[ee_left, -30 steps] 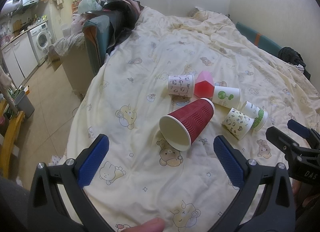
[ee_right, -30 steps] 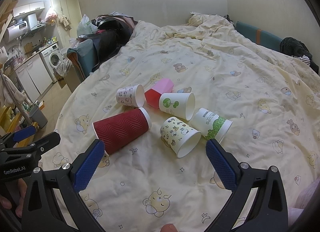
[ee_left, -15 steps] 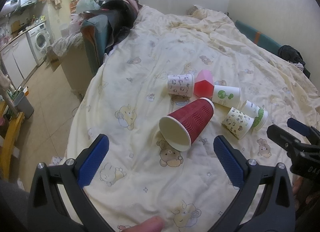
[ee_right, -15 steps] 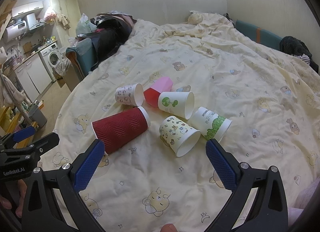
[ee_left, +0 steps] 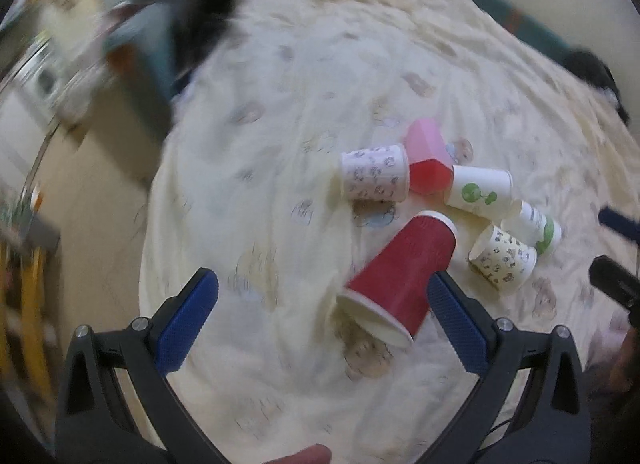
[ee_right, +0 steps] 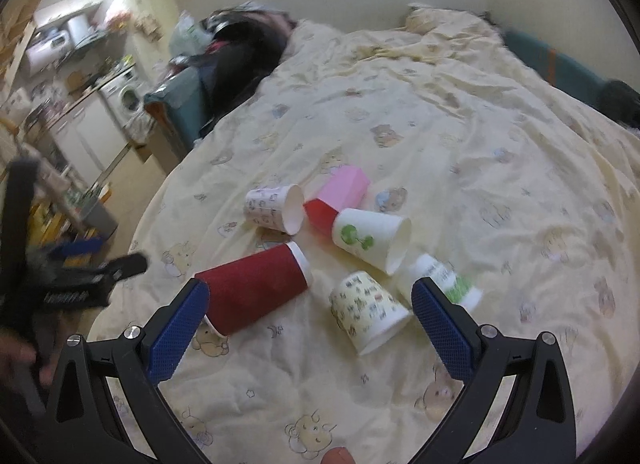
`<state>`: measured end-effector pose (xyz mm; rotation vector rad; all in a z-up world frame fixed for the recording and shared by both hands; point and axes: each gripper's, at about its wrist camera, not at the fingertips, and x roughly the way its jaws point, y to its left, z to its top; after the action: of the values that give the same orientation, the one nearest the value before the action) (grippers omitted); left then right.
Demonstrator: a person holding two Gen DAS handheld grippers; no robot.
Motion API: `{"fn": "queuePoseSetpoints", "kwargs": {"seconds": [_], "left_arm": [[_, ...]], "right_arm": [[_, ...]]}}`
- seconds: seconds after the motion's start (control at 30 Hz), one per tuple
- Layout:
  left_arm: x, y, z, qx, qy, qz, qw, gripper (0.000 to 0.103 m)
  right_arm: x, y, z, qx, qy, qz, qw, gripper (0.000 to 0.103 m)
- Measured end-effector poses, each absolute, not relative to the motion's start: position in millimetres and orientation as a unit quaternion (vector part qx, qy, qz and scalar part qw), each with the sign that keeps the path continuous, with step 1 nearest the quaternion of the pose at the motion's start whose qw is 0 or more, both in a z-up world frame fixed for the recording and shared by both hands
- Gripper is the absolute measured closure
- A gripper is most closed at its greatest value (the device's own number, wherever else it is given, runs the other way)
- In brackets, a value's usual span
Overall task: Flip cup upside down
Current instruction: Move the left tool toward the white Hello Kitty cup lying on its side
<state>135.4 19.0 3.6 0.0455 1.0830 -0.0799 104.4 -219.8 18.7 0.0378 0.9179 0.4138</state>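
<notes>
Several cups lie on their sides on a yellow bear-print bedspread (ee_left: 280, 144). The big red ribbed cup (ee_left: 400, 280) lies with its mouth toward me, between the open fingers of my left gripper (ee_left: 320, 292), close to the right finger. It also shows in the right wrist view (ee_right: 256, 288). My right gripper (ee_right: 308, 304) is open and empty, above a small patterned cup (ee_right: 368, 310). A white cup with a green tree (ee_right: 372, 238), a green-banded cup (ee_right: 444, 280), a pink cup (ee_right: 340, 192) and a small printed cup (ee_right: 276, 208) lie behind.
The bed's left edge (ee_right: 152, 216) drops to the floor. A teal chair with dark clothes (ee_right: 224, 60) stands beside the bed. Kitchen units and a washing machine (ee_right: 124, 98) are at the far left. A wall runs behind the bed.
Both grippers have moved forward and down toward the cups. The left gripper swung fast, blurring its view, and the red cup now sits between its fingers. The cups have not moved.
</notes>
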Motion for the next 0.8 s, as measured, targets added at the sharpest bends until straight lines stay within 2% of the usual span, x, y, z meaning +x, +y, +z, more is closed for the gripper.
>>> {"fn": "queuePoseSetpoints", "kwargs": {"seconds": [0.3, 0.5, 0.8], "left_arm": [[223, 3, -23, 0.169, 0.55, -0.158, 0.802, 0.0], [252, -13, -51, 0.255, 0.549, -0.244, 0.757, 0.0], [271, -52, -90, 0.377, 0.544, -0.336, 0.67, 0.001]], "right_arm": [[178, -205, 6, -0.036, 0.476, 0.247, 0.844, 0.0], [208, -195, -14, -0.091, 0.491, 0.279, 0.82, 0.0], [219, -195, -21, -0.101, 0.495, 0.292, 0.812, 0.0]]}}
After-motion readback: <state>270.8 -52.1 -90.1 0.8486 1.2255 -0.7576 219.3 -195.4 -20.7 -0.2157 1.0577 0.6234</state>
